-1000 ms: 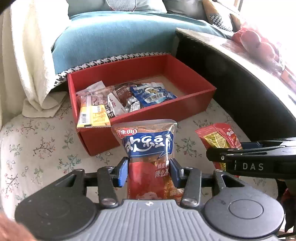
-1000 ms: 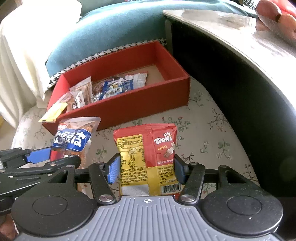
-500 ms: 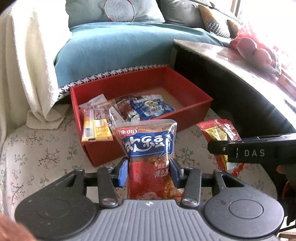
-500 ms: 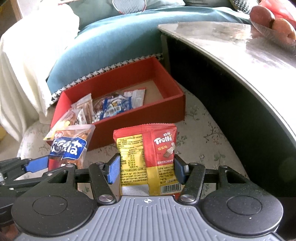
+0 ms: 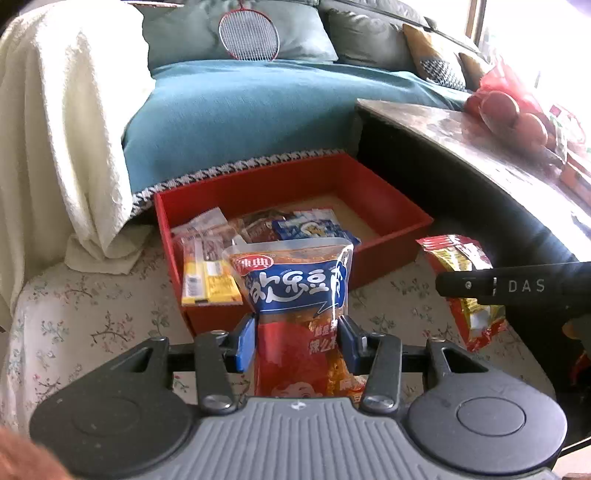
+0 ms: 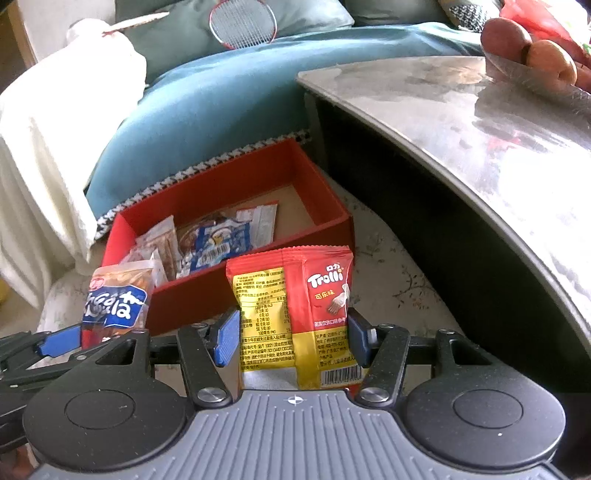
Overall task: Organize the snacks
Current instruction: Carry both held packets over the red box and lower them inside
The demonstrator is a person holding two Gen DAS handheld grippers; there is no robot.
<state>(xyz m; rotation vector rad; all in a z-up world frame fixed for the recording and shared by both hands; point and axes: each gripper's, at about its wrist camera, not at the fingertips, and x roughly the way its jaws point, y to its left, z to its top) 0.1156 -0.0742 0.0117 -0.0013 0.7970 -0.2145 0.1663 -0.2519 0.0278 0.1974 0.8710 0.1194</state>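
My left gripper is shut on a clear snack bag with a blue and red label, held upright in front of the red box. My right gripper is shut on a red and yellow Trolli packet, also upright. The red box lies on the floral cloth and holds several snack packets in its left half; its right half shows bare floor. In the right wrist view the left gripper's bag hangs at the left. In the left wrist view the Trolli packet shows at the right.
A low table with a dark side and glossy top stands right of the box, with fruit on it. Behind the box is a sofa with a teal cover, a white towel and a racket.
Both views have tilted upward, showing more of the sofa and the racket. The box sits lower and farther off in both views. Both bags stay gripped.
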